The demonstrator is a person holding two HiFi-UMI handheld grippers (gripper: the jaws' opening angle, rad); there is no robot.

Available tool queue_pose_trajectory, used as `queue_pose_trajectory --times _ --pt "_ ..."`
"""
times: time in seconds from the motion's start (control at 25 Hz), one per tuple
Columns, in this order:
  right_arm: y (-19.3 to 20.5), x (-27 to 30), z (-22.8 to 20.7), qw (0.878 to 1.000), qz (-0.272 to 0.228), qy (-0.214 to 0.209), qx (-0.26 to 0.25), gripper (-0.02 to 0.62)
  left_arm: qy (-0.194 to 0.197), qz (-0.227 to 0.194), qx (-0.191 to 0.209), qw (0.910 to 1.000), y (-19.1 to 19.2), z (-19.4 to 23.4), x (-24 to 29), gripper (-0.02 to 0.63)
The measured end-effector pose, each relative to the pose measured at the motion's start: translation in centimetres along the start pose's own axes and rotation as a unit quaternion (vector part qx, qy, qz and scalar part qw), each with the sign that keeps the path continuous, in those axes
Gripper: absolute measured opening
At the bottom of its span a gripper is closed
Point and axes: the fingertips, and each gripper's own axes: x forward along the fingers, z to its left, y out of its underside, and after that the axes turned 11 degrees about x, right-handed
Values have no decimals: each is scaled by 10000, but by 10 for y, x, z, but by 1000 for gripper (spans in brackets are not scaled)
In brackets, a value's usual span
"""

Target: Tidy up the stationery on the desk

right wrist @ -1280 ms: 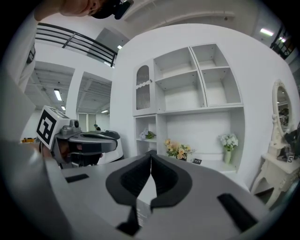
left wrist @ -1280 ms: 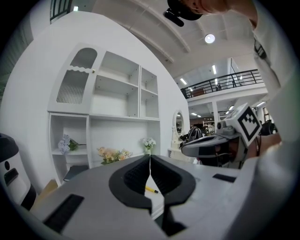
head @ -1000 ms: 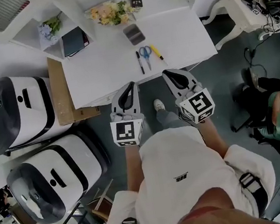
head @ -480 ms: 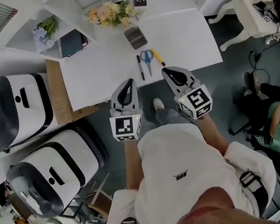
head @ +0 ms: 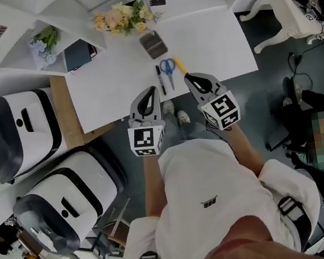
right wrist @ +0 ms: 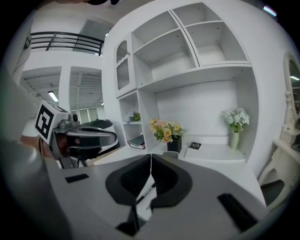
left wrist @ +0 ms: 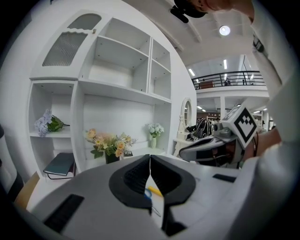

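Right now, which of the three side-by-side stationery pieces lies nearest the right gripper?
The yellow pen: rightmost, past the scissors and black pen, by the right gripper.

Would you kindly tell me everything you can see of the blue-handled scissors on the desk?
The scissors have two blue loop handles and slim grey blades, seemingly shut. They lie flat on the white desk, handles away from the person, between a black pen and a yellow pen, apparently touching neither. Nothing holds them.

- I see my left gripper (head: 148, 93) and right gripper (head: 190, 79) over the desk's (head: 209, 40) near edge, jaws together.
- A pen (head: 160, 79), scissors (head: 168, 67) and marker (head: 180, 66) lie side by side just beyond.
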Motion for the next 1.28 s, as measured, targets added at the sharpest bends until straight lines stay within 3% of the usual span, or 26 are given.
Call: queue_pose_trajectory --times 0.64,1.28 --pt "26 63 -51 9962 563 662 59 -3 1070 330 -35 9937 47 5 79 0" --pt "66 106 -88 9888 1032 1037 283 -3 1732 708 -112 9823 94 1 132 0"
